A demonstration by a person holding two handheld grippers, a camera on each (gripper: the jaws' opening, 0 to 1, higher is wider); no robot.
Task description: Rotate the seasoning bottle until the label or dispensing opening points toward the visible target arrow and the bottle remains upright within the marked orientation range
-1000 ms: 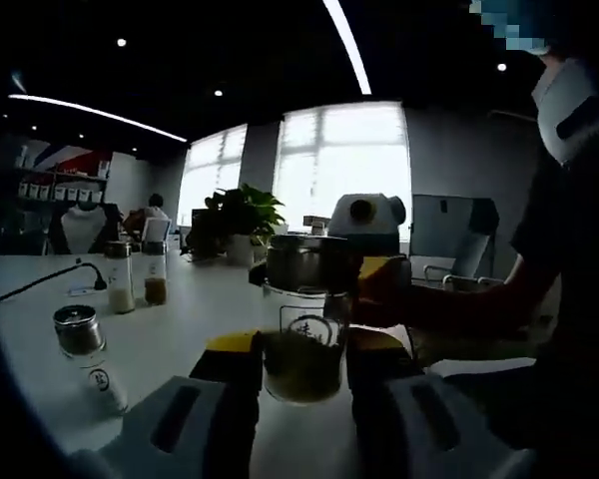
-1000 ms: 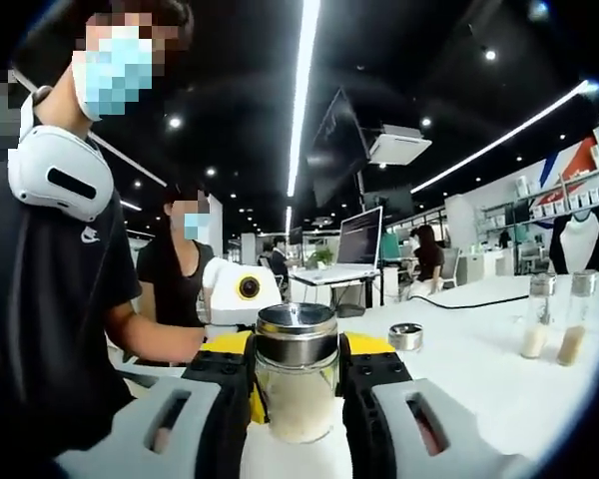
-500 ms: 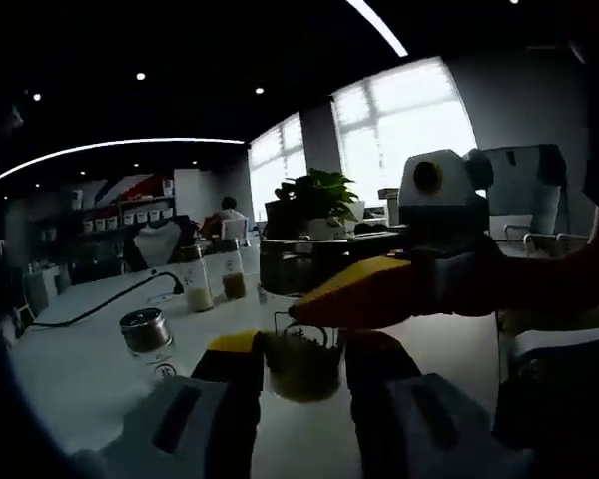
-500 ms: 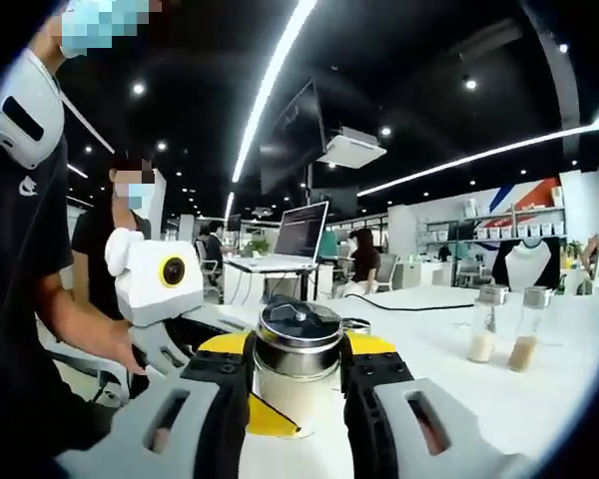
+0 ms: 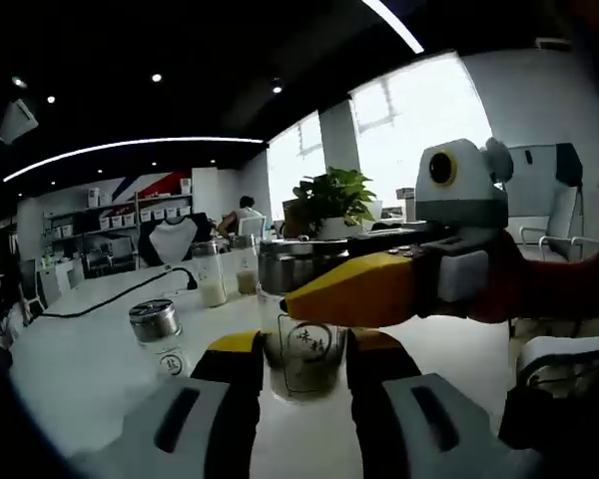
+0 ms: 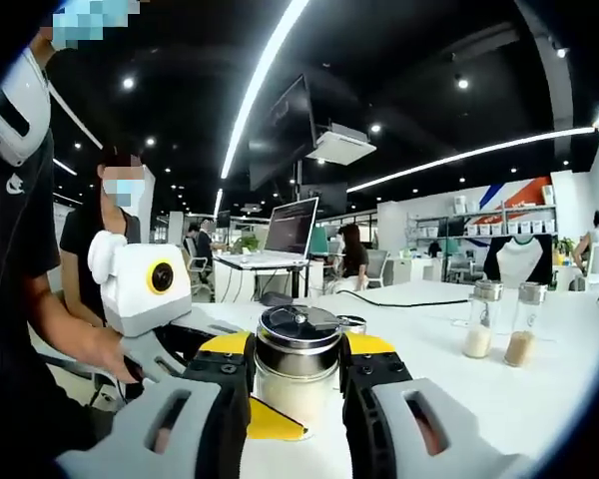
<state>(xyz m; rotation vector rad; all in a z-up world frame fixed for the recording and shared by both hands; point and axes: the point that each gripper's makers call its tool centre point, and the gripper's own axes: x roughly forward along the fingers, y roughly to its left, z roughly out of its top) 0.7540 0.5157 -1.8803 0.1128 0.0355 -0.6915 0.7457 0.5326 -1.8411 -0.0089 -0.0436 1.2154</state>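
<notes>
Upright, seasoning bottle (image 6: 298,371) pinched by both tongs (image 5: 301,361) (image 6: 298,384), open white table (image 6: 539,384) around.

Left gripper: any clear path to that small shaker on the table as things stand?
Probably not yet. The left gripper is shut on the bottle, with the right gripper across it too. The shaker stands apart with bare table around it, so release first.

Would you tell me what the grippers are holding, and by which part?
Both grip the seasoning bottle: right gripper around its glass body, left gripper likewise.
</notes>
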